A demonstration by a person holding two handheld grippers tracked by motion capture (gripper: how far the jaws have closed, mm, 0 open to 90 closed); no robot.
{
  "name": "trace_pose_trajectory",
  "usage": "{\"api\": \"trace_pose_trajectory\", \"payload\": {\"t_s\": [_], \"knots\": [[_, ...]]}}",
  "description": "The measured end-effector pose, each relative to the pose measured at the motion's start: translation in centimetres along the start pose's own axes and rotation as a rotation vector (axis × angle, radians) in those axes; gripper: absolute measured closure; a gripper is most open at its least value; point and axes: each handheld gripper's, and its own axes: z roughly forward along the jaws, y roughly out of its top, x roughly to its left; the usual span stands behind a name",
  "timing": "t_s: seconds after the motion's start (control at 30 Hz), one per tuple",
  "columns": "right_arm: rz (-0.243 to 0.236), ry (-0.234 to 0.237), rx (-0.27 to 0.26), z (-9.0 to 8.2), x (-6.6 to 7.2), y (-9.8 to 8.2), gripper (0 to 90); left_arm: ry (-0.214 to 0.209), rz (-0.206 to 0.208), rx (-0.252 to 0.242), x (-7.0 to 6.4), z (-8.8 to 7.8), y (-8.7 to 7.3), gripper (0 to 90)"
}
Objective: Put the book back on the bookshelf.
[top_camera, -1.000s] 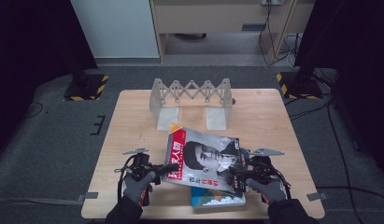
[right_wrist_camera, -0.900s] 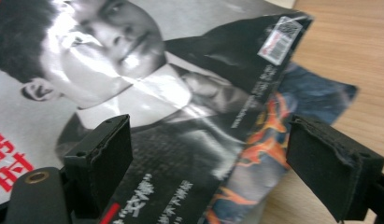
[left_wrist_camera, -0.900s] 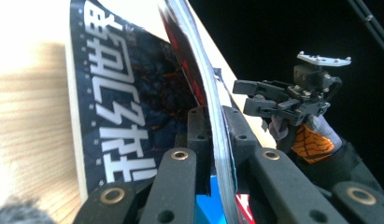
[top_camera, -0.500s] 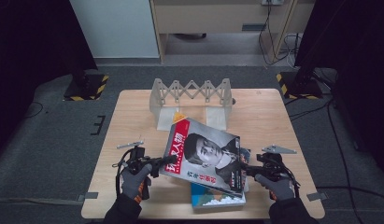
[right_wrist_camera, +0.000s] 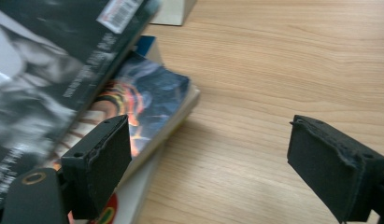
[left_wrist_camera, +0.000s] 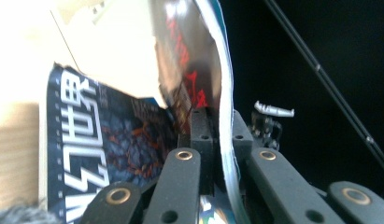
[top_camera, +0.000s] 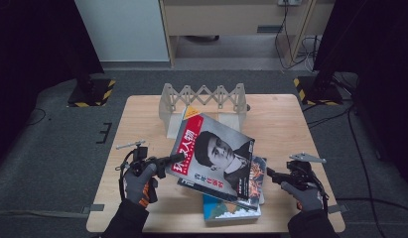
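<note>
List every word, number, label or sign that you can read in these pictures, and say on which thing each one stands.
No text can be read with certainty.
Magazine, held by the left tool: large white characters on the red spine strip, too blurred to quote.
Its back cover: barcode label and small print, unreadable.
Dark blue book below: large white characters, cut off and blurred.
Bottom book: no legible text.
</note>
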Motion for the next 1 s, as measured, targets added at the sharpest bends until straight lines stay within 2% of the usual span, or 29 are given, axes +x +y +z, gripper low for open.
{"api": "trace_pose_trajectory", "payload": {"t_s": [0.13,0.17,0.27,0.63,0.77,0.8,0.97,1.0], "knots": [[-0.004,-0.025,0.014,0.2,-0.5,-0.1,13.6,0.0,0.002,-0.025,-0.3,-0.2,0.8,84.5],[0.001,-0.031,0.02,0.2,-0.6,-0.2,13.6,-0.007,-0.006,-0.039,-0.4,-0.3,0.9,84.3],[-0.008,-0.048,0.036,0.5,-1.0,-0.2,13.6,-0.02,0.005,-0.06,-0.8,-0.5,1.7,83.8],[-0.008,-0.072,0.062,0.7,-1.4,-0.4,13.7,-0.035,-0.003,-0.118,-1.7,-0.7,3.7,84.2],[-0.011,-0.08,0.073,0.8,-1.5,-0.5,13.7,-0.036,0.023,-0.16,-2.5,-1.7,5.4,84.3],[-0.011,-0.08,0.073,0.8,-1.5,-0.5,13.7,-0.036,0.023,-0.16,-2.5,-1.7,5.4,84.2],[-0.03,-0.093,0.08,1.2,-1.6,-0.6,13.7,-0.024,0.049,-0.235,-3.4,-3.9,7.6,84.2],[-0.03,-0.093,0.08,1.2,-1.6,-0.6,13.7,-0.024,0.049,-0.235,-3.4,-3.9,7.6,84.3]]}}
